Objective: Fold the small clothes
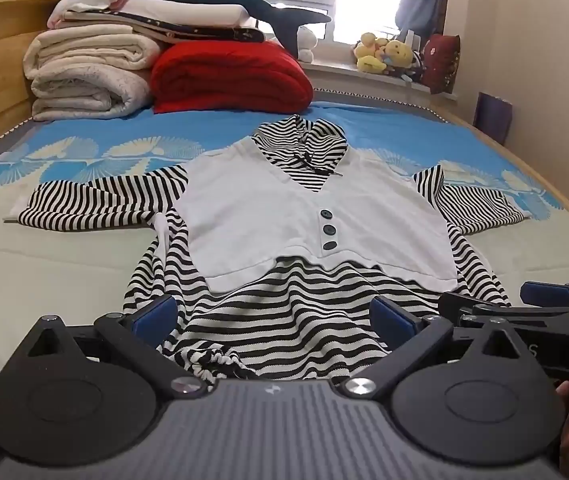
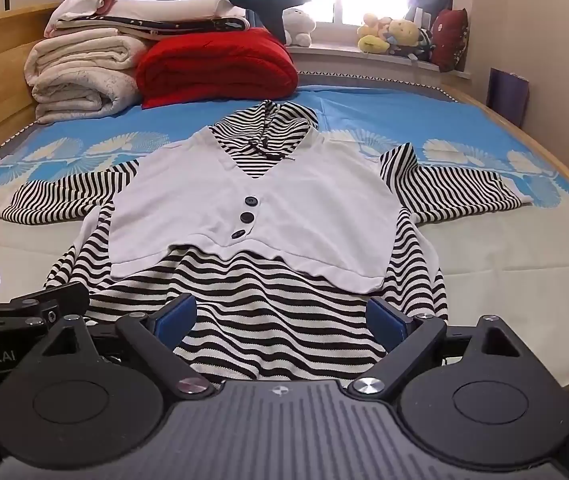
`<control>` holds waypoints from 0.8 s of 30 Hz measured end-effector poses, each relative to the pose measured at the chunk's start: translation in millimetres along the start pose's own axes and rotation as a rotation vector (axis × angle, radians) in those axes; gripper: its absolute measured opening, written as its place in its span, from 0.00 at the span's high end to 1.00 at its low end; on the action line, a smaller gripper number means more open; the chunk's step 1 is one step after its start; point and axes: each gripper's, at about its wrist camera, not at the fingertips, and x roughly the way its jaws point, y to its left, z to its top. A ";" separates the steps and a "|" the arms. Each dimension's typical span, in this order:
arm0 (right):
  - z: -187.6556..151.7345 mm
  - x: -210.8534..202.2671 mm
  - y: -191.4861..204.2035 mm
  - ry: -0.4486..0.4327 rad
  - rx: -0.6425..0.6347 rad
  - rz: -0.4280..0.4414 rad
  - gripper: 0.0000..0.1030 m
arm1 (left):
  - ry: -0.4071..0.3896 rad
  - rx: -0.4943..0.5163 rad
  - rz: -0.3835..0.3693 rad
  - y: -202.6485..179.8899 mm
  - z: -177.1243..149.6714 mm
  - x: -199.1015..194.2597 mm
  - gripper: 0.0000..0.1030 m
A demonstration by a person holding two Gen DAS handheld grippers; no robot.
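Two grippers, left gripper [image 1: 274, 314] and right gripper [image 2: 282, 314], hover spread wide; striped top [image 1: 304, 216] ahead wants hem corners pinched evenly.

"Robot.AI" is printed in white on the left gripper [image 2: 20, 312], lower left of the right wrist view; only an "S" is made out elsewhere.
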 end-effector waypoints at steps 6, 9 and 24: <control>0.6 1.1 -0.6 0.003 0.006 0.003 0.11 | -0.002 0.000 -0.002 0.7 -1.2 0.0 0.01; 0.7 1.0 -0.7 0.004 0.007 0.004 0.11 | -0.002 0.001 -0.002 0.5 -1.1 0.0 0.01; 0.8 2.7 -1.7 0.009 0.009 0.004 0.12 | -0.001 0.001 0.000 0.1 -0.4 0.0 0.01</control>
